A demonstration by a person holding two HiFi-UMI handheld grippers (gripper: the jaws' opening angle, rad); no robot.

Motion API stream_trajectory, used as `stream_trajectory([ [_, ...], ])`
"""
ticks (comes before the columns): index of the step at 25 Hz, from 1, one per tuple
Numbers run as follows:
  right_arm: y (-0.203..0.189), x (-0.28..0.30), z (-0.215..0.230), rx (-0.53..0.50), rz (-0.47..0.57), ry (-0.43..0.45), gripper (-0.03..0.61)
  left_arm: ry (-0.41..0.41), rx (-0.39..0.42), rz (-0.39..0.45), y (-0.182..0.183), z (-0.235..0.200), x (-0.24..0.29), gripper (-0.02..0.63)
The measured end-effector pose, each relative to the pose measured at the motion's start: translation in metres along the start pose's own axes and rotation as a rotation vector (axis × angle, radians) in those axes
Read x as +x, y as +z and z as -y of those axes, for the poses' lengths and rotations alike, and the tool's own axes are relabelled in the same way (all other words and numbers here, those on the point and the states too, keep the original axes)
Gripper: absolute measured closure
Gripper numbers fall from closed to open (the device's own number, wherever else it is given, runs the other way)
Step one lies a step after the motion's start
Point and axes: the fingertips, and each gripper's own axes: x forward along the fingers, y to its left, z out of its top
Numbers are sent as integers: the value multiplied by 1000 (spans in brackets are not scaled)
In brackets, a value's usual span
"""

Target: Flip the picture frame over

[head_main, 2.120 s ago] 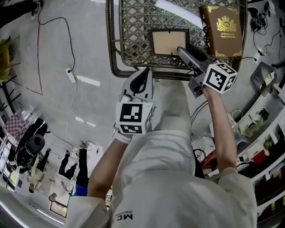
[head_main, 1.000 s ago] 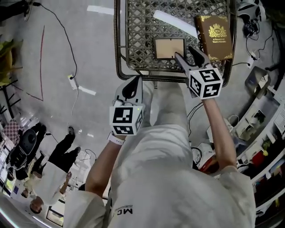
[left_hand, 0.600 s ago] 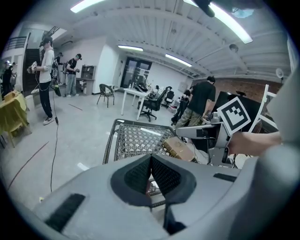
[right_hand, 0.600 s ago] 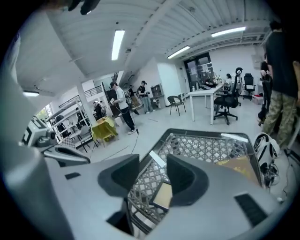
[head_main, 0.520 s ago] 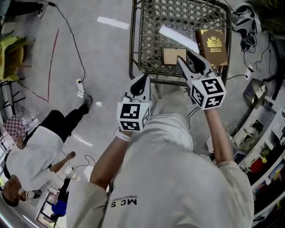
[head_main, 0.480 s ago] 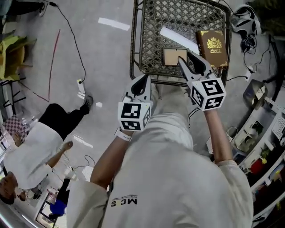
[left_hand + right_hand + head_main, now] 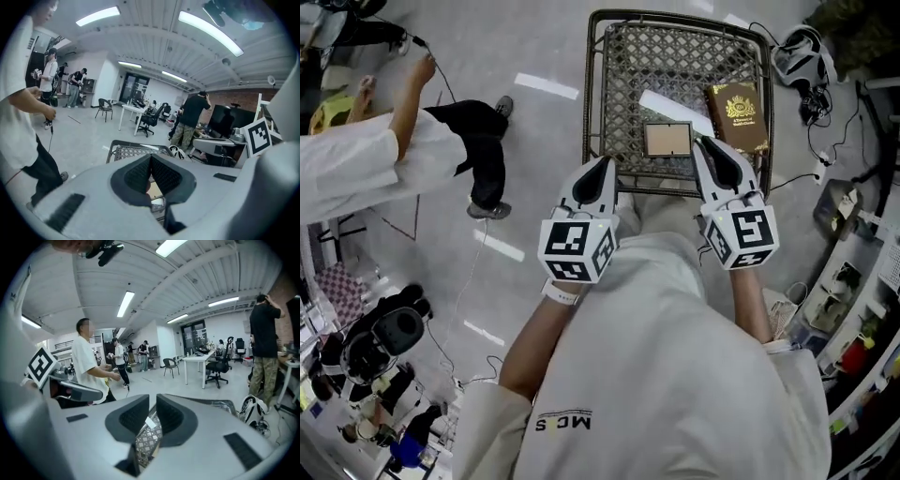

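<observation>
The picture frame (image 7: 667, 140) lies flat near the front edge of the metal lattice table (image 7: 619, 84), tan face up. In the left gripper view it is a tan patch (image 7: 155, 190) below the jaws. Both grippers hang above and just in front of the table, apart from the frame. My left gripper (image 7: 605, 165) is shut with nothing in it, its pads meeting at the tip (image 7: 150, 157). My right gripper (image 7: 711, 146) is closing, with a narrow gap left (image 7: 152, 402) and nothing between the jaws; only table lattice shows through.
A brown book with gold print (image 7: 735, 117) and a white paper strip (image 7: 673, 100) also lie on the table. A headset and cables (image 7: 802, 56) are on the floor at right, by shelving. A person in white (image 7: 384, 159) bends at the left.
Both grippers have risen and drawn back from the table, which now looks smaller. The right jaws have narrowed from wide open. A person in white has moved up the left side.
</observation>
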Motion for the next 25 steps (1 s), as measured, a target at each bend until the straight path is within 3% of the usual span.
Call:
stream_trajectory([
  [10, 37, -46, -11, 19, 92, -79, 555, -35, 99, 87, 40, 16, -32, 594],
  [13, 38, -49, -14, -1, 92, -98, 557, -48, 131, 122, 48, 21, -37, 594],
  [17, 33, -57, -16, -4, 82, -114, 557, -63, 114, 155, 51, 28, -45, 594],
  [25, 26, -65, -24, -18, 68, -124, 558, -89, 147, 158, 52, 37, -51, 594],
])
